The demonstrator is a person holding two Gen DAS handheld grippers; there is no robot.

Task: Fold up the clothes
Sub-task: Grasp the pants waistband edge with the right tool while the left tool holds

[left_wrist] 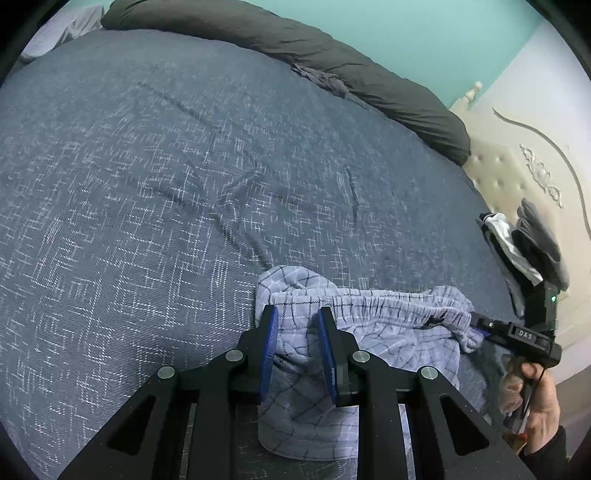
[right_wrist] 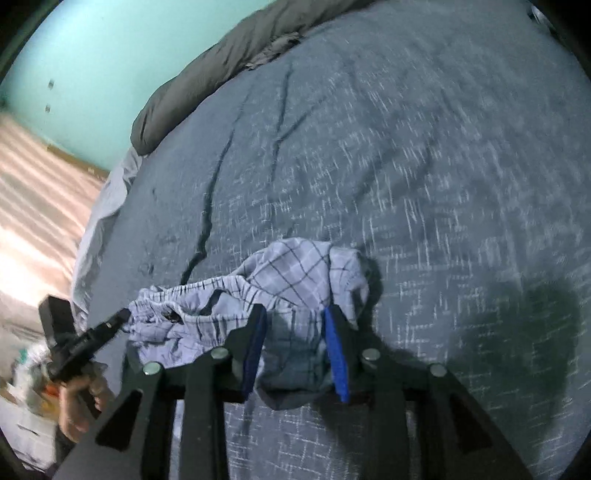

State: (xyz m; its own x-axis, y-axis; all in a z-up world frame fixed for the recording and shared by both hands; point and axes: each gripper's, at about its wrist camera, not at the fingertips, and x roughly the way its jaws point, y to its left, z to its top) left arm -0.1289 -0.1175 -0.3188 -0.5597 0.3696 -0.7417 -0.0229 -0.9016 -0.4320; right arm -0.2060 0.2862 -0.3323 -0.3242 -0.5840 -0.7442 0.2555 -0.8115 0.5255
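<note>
Shorts: pale blue plaid shorts (left_wrist: 369, 332) with a gathered elastic waistband, lying bunched on the bed near its near edge, held at both ends of the waistband.
Waistband: stretched loosely between the two tools, sagging and wrinkled in the middle; the rest of the cloth is crumpled beneath it.
Left gripper: the left gripper (left_wrist: 297, 332) has its blue pads close together with a fold of the plaid cloth between them, pinching the shorts.
Right gripper: the right gripper (right_wrist: 295, 332) stands over the other end of the shorts, with plaid cloth bunched between its narrowly parted blue pads; whether they press on it I cannot tell, as this view is blurred.
Hands: a hand (left_wrist: 535, 391) in a dark sleeve grips the right tool's handle.
Bed: a dark blue bedspread (left_wrist: 166, 184) with white woven flecks, creased in a few long lines.
Far edge: a dark grey duvet (left_wrist: 295, 48) rolled along the far side, against a turquoise wall (left_wrist: 424, 29).
Head end: a cream tufted headboard (left_wrist: 517, 166), with a small pile of dark clothes (left_wrist: 532, 243) just beside it at the bed's corner.
</note>
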